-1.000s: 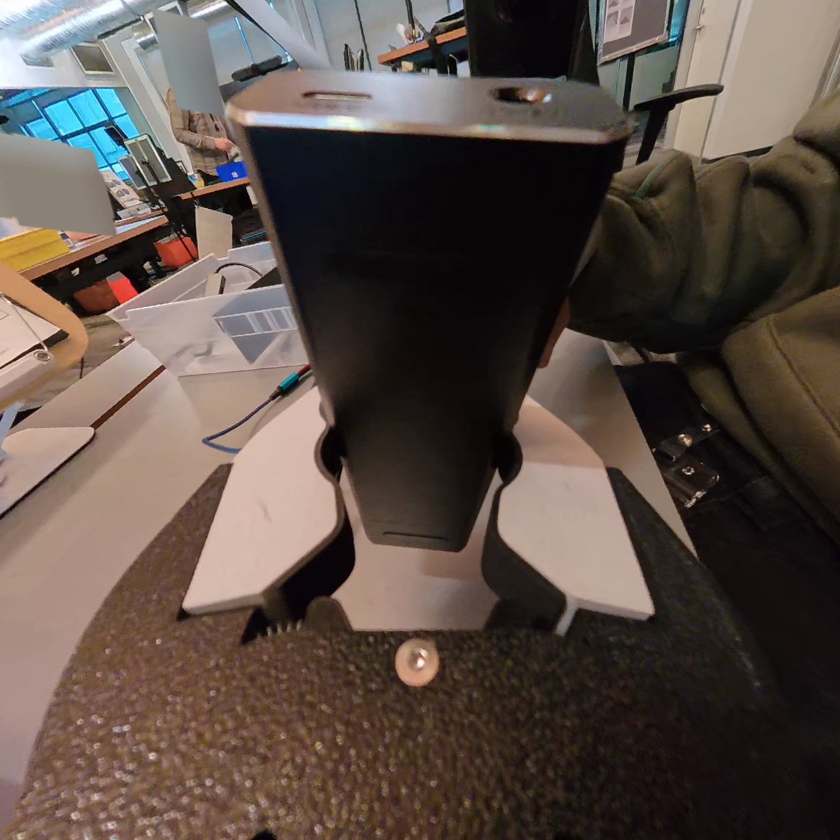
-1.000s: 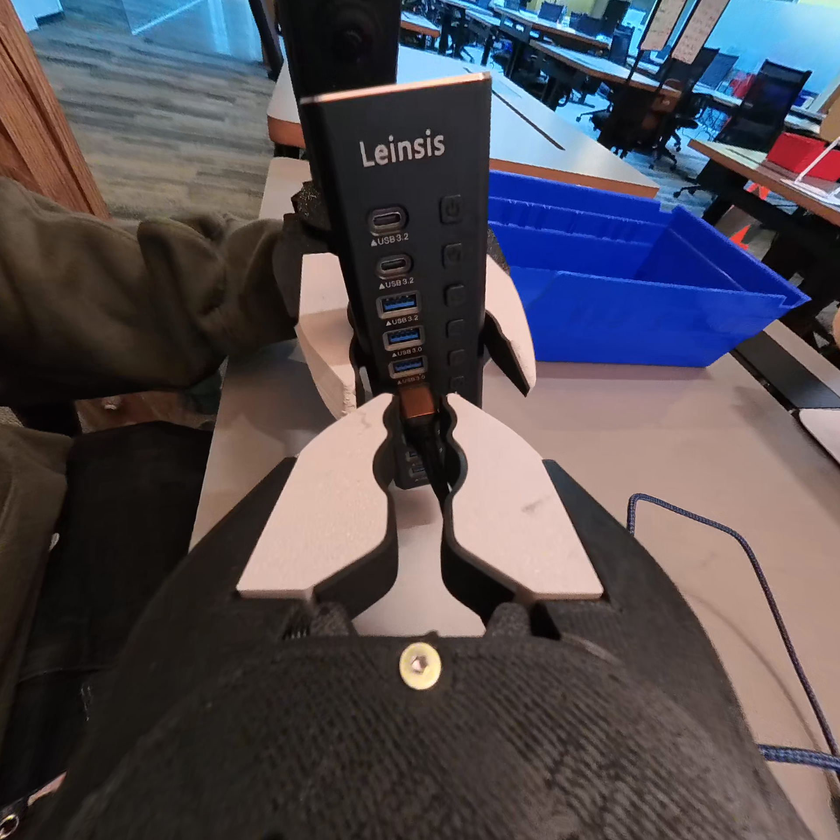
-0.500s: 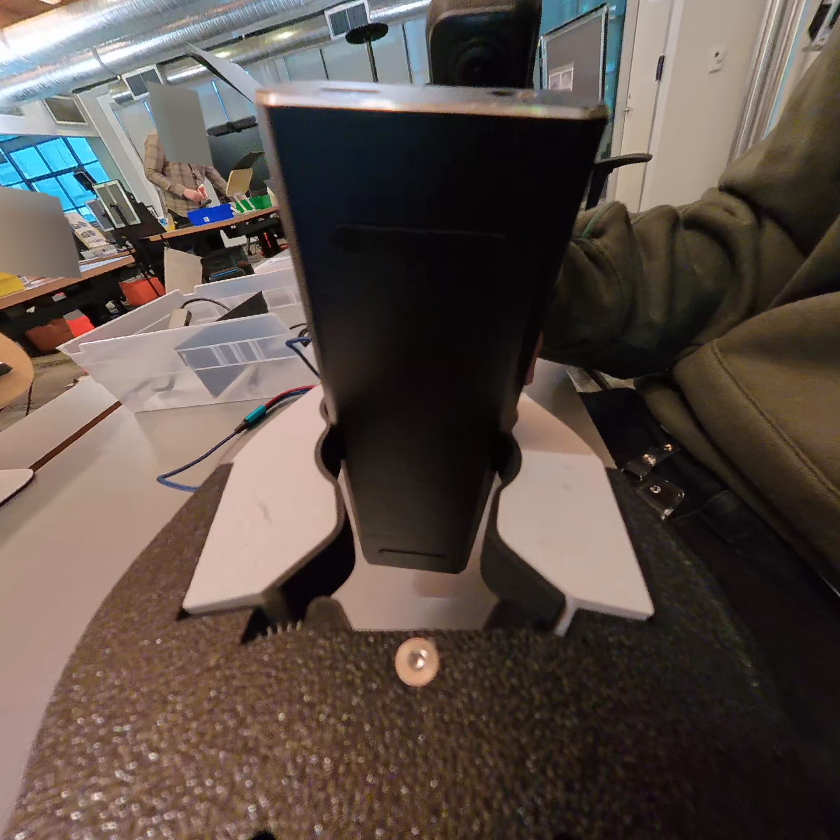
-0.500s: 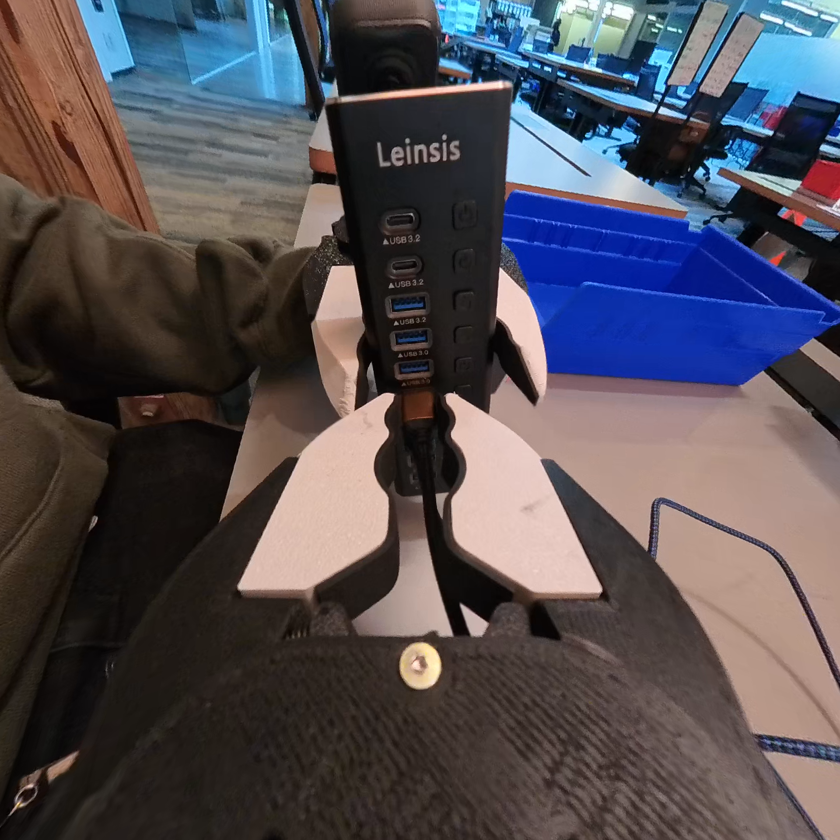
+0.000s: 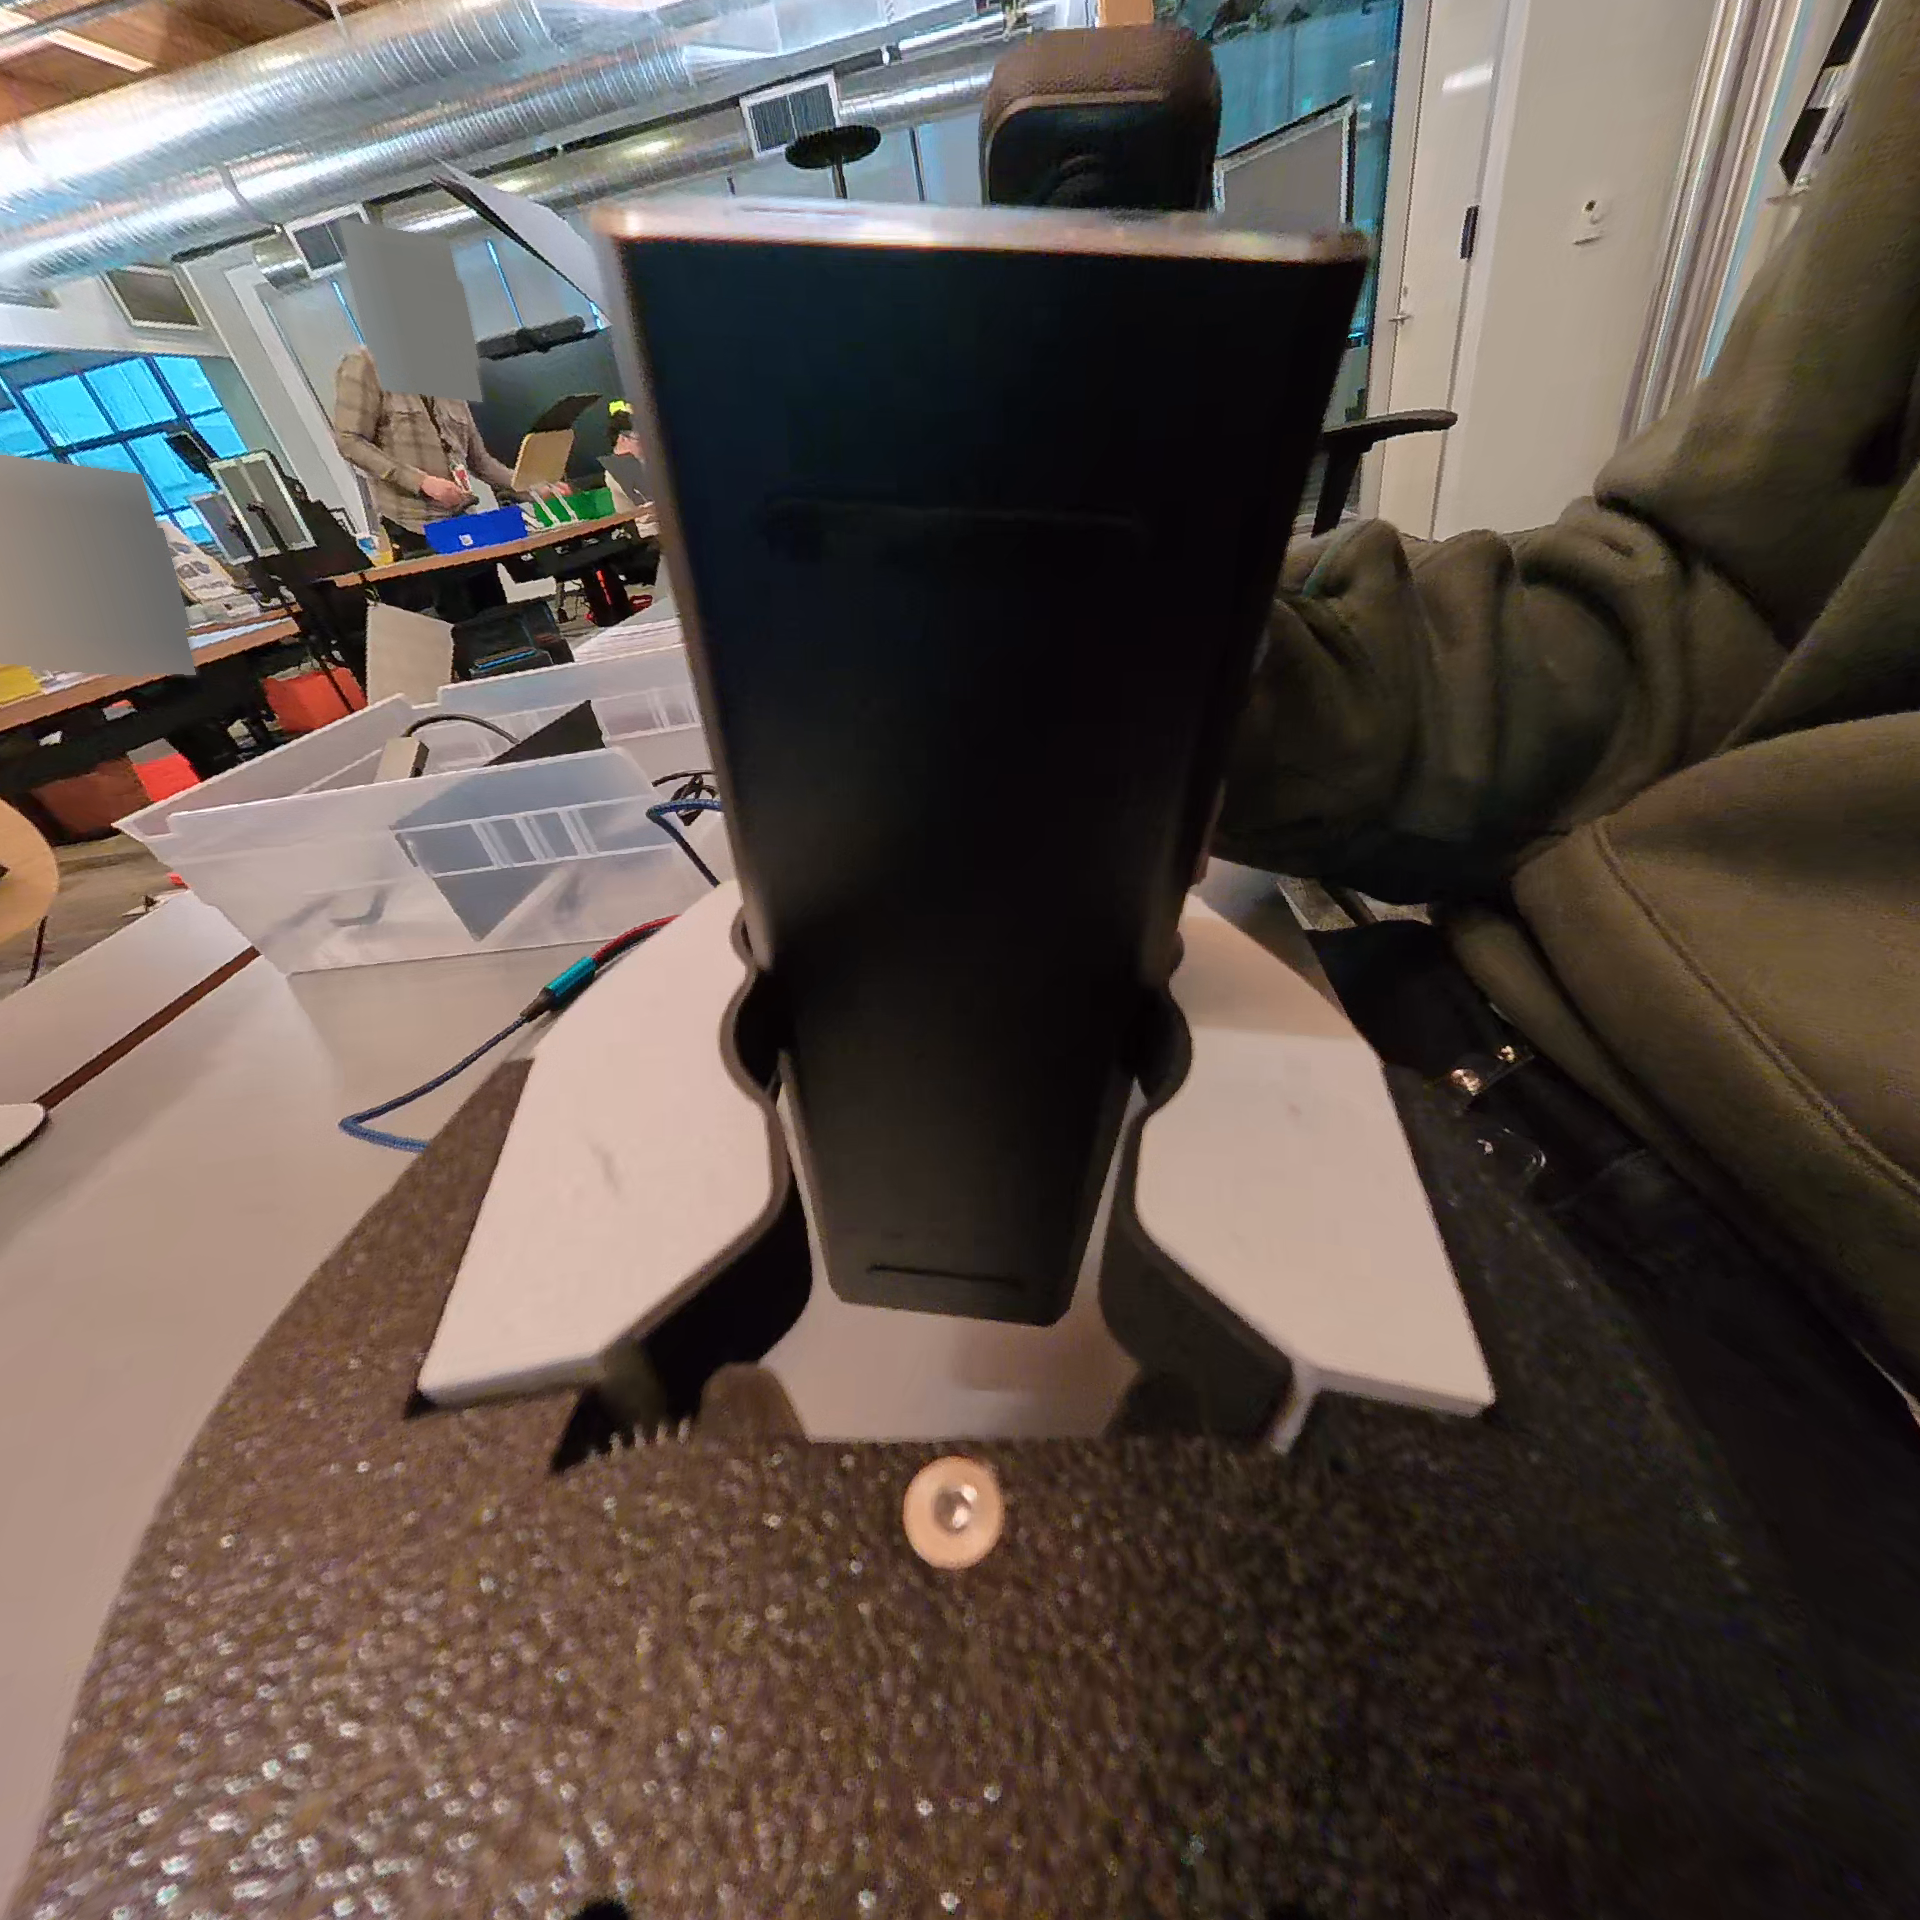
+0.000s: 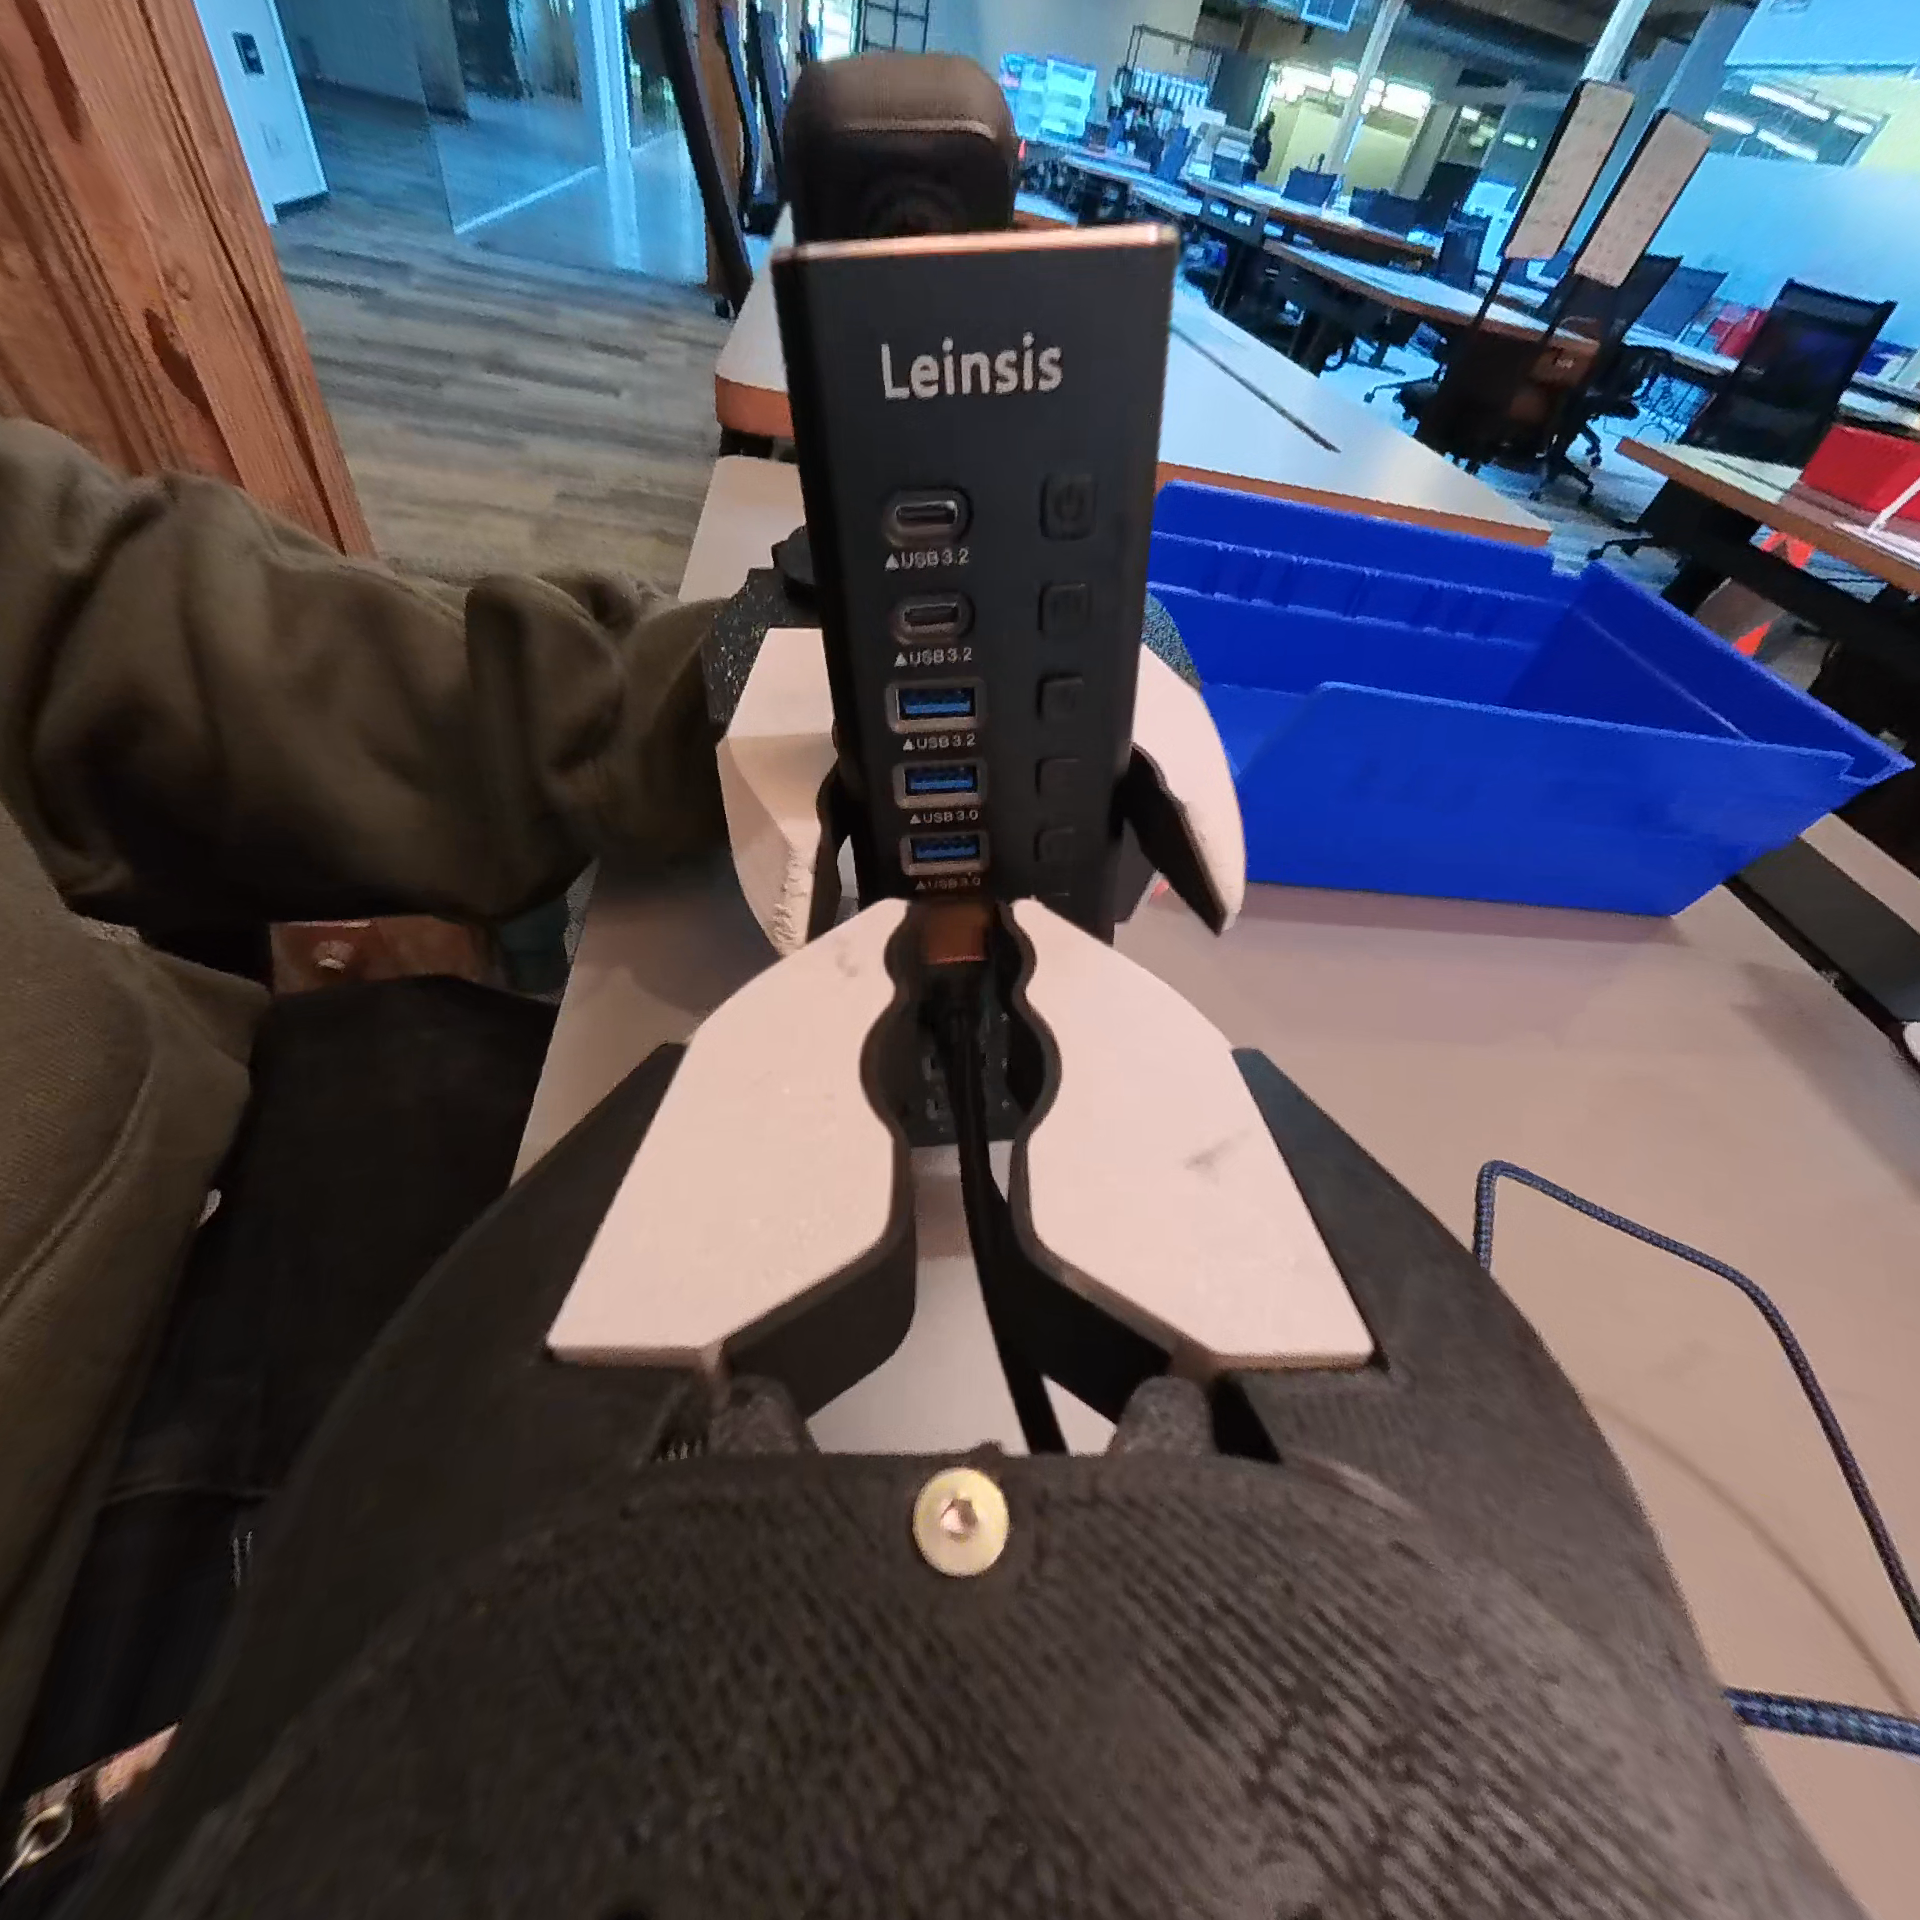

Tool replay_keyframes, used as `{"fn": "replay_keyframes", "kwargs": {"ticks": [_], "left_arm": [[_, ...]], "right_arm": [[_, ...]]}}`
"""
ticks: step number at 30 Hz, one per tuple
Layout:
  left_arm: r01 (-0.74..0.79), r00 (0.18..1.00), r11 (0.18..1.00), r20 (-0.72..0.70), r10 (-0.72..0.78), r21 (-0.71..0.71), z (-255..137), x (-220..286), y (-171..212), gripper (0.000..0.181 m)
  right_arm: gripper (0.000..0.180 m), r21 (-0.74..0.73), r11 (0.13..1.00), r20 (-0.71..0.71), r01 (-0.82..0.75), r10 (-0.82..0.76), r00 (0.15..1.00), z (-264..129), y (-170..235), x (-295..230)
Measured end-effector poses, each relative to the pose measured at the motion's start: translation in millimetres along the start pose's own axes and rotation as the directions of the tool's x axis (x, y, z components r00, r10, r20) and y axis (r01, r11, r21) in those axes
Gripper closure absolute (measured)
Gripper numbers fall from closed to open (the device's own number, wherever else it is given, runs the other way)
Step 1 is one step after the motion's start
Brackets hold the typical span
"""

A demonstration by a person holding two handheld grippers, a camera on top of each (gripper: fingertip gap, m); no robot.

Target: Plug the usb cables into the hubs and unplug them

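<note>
A black USB hub [image 5: 956, 675] stands upright in my left gripper [image 5: 956, 966], which is shut on its lower part; this view shows the hub's plain back. In the right wrist view the hub's front [image 6: 997, 644] faces me, with a column of ports and buttons. The left gripper's white fingers [image 6: 764, 821] clamp both its sides. My right gripper [image 6: 951, 914] is shut on a copper-coloured USB plug [image 6: 951, 935], which sits at a port just below the three blue ones. I cannot tell how deep it sits. Its black cable [image 6: 977, 1195] runs back between my fingers.
A blue bin [image 6: 1507, 748] stands on the grey table [image 6: 1455, 1039] to the right. A clear plastic bin [image 5: 416, 852] holds cables. Blue braided cables [image 5: 447, 1081] [image 6: 1662, 1278] lie on the table. The holder's green sleeves [image 5: 1507, 707] [image 6: 312, 675] are close by. My left and right fingertips are right by each other.
Both grippers and the hub have tilted upward together, so more of the room's upper part shows. More of the black cable shows between the right fingers. Both grips are unchanged.
</note>
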State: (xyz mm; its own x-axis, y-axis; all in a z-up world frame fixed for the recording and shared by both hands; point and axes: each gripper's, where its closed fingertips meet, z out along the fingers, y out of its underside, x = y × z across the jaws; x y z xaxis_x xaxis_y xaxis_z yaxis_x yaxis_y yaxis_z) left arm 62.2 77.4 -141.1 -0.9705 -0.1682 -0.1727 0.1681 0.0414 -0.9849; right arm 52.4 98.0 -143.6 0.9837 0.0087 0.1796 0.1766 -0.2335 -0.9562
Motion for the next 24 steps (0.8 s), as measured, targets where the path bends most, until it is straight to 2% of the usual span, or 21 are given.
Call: {"fn": "replay_keyframes", "kwargs": {"ticks": [4,7,16,19,24], "left_arm": [[0.001,1.0,1.0,0.006,-0.001,0.012,-2.6,-1.3,-2.3,0.113],[0.001,1.0,1.0,0.001,-0.001,0.013,-2.9,-1.0,-2.6,0.113],[-0.007,1.0,1.0,0.007,0.007,0.017,-4.4,-1.8,-1.5,0.113],[-0.01,1.0,1.0,0.012,0.01,0.02,-4.2,-2.1,-2.2,0.113],[-0.007,1.0,1.0,0.003,0.007,0.017,-3.7,-0.7,-1.3,0.113]], "right_arm": [[0.157,-0.028,1.0,-0.011,-0.009,0.009,1.0,-2.7,3.6,1.3],[0.164,-0.009,1.0,0.003,-0.023,0.023,1.0,-0.5,1.3,-0.5],[0.164,0.001,0.997,0.007,-0.077,0.077,0.997,3.6,4.3,0.3],[0.158,0.007,0.997,-0.023,-0.071,0.071,0.997,2.5,4.0,3.2],[0.164,-0.019,0.998,0.005,-0.056,0.056,0.998,2.8,5.4,-1.3]]}}
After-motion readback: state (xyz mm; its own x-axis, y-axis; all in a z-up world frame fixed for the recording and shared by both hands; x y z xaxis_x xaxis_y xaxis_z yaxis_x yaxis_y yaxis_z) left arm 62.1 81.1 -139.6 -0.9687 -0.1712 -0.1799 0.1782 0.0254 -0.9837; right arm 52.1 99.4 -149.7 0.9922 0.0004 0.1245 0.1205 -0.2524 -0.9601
